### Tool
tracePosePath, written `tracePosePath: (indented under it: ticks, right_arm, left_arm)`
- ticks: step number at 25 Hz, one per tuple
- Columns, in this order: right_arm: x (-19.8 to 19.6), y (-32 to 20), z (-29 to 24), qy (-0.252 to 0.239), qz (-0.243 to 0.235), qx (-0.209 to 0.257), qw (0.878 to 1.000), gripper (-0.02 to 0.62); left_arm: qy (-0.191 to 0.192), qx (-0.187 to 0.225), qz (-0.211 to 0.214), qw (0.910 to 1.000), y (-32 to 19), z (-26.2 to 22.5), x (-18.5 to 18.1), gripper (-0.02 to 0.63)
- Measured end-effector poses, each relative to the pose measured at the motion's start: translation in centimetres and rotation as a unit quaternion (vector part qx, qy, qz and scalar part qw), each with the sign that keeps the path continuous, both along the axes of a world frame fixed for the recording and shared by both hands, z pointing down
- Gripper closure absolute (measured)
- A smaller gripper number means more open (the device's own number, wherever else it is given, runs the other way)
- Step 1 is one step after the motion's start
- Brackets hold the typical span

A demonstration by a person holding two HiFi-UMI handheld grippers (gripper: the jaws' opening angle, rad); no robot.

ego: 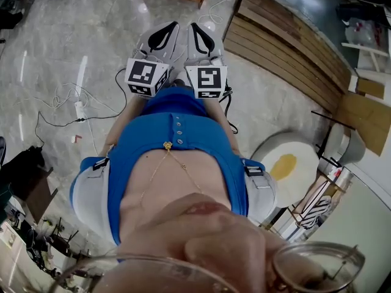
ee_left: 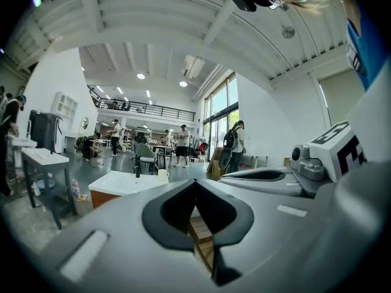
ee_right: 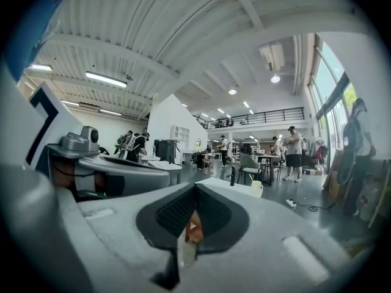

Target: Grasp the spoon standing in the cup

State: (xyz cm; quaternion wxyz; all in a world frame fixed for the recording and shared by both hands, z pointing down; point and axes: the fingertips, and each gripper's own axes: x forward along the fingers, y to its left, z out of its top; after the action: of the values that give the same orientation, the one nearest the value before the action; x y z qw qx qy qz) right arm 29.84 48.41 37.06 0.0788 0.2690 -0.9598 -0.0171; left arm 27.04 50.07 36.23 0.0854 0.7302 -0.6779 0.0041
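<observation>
Polished grey stone floor [ego: 73, 47] underfoot, slatted wooden boards [ego: 287, 41] alongside. Smooth grey left gripper [ego: 171, 30] and right gripper [ego: 198, 30], jaws pressed together. Distant cream cup [ee_left: 162, 174], contents unreadable.

Glossy grey floor [ego: 67, 47] with cables [ego: 91, 119], stacked wood planks [ego: 287, 35]; white ribbed ceiling [ee_right: 183, 41], tall windows [ee_left: 220, 112], probably a mezzanine railing [ee_left: 146, 109] far back.
</observation>
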Motion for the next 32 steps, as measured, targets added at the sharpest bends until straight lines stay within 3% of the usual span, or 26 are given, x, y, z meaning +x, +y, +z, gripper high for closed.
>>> tracePosePath:
  ticks: [12,32]
  right_arm:
    - [-2.8,-2.4,0.5,0.000,0.003,-0.008,1.000,0.594]
    - [-14.3,-10.7,0.8,0.011,0.033,-0.001,0.999,0.594]
  left_arm:
    - [0.013,0.000,0.010,0.9999,-2.7,0.6,-2.3,0.606]
    - [0.024,0.004,0.057,0.9981,-11.2,0.9,-13.0,0.606]
